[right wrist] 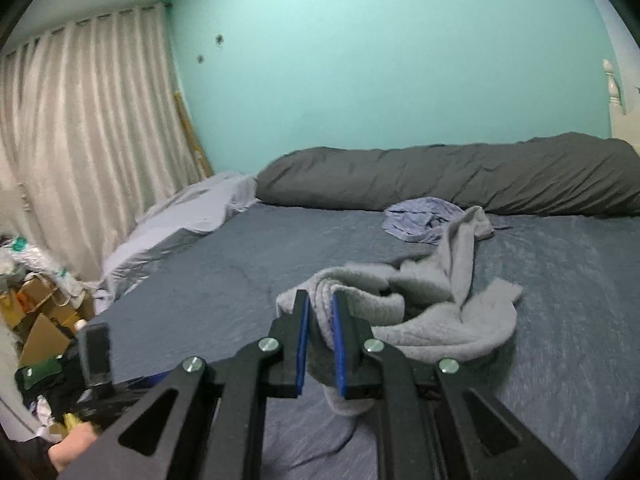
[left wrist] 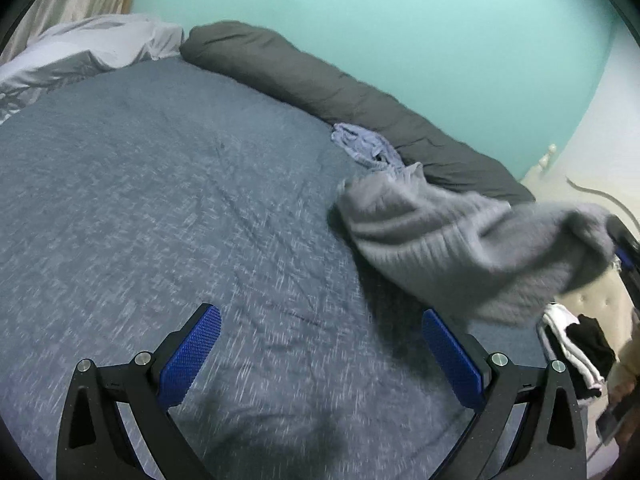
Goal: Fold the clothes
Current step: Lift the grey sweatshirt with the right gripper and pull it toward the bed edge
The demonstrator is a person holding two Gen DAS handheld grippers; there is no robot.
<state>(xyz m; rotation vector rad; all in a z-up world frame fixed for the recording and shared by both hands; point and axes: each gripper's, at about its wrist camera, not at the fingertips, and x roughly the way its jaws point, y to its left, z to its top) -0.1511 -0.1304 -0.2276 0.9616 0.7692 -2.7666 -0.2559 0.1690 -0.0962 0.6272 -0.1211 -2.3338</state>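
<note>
While the right gripper [right wrist: 320, 312] pinched the grey sweater [right wrist: 440, 312] at frame centre, the left gripper [left wrist: 320, 344] stood spread and empty over the bed [left wrist: 160, 200].

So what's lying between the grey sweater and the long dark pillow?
A crumpled light-blue garment sits between the grey sweater and the dark pillow, clearest in the right wrist view.

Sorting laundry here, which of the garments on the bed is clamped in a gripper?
The grey fleece garment, clamped in the right gripper. The crumpled light-blue garment lies untouched by the dark bolster.
</note>
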